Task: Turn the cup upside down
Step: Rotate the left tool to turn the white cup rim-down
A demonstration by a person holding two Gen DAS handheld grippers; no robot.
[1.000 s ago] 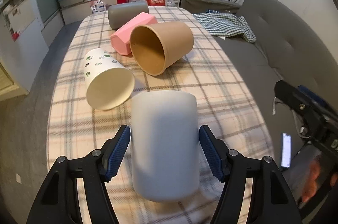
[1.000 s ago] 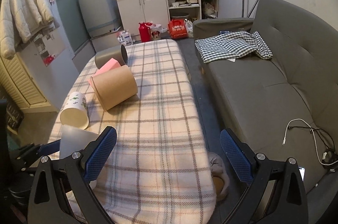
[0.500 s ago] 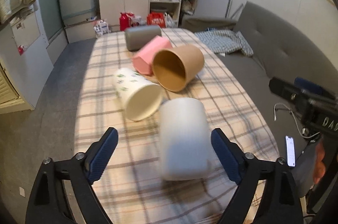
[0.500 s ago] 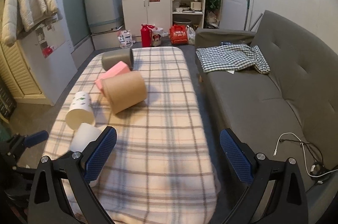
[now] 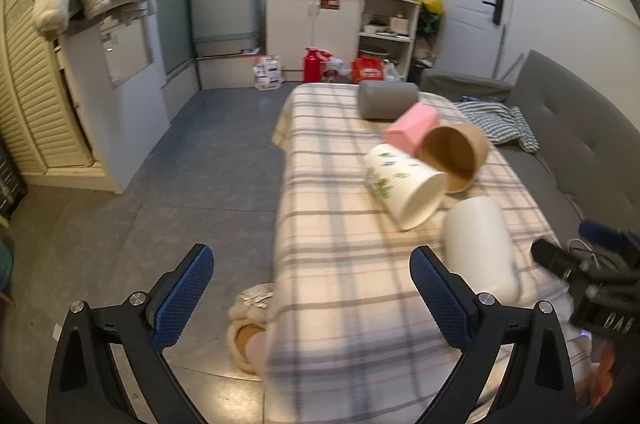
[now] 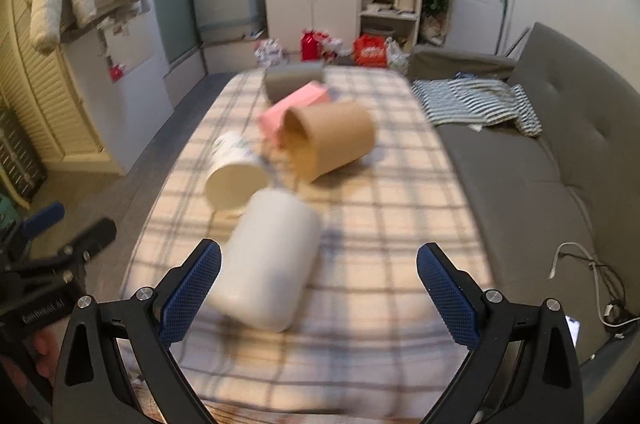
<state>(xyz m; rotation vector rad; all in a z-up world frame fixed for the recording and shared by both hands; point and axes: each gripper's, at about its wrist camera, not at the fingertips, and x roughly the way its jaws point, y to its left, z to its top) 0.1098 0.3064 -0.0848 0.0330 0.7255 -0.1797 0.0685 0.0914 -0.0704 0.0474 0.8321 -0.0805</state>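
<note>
1. The white cup (image 6: pixel 266 262) lies on its side on the plaid worktop (image 6: pixel 392 208), its long axis running roughly from the near edge toward the far end; which end is the mouth cannot be told.
2. The left claw (image 5: pixel 310 298) is spread wide, holding nothing, the cup just to its right.
3. The right claw (image 6: pixel 318 294) is spread too, the cup just inside its left finger.
</note>
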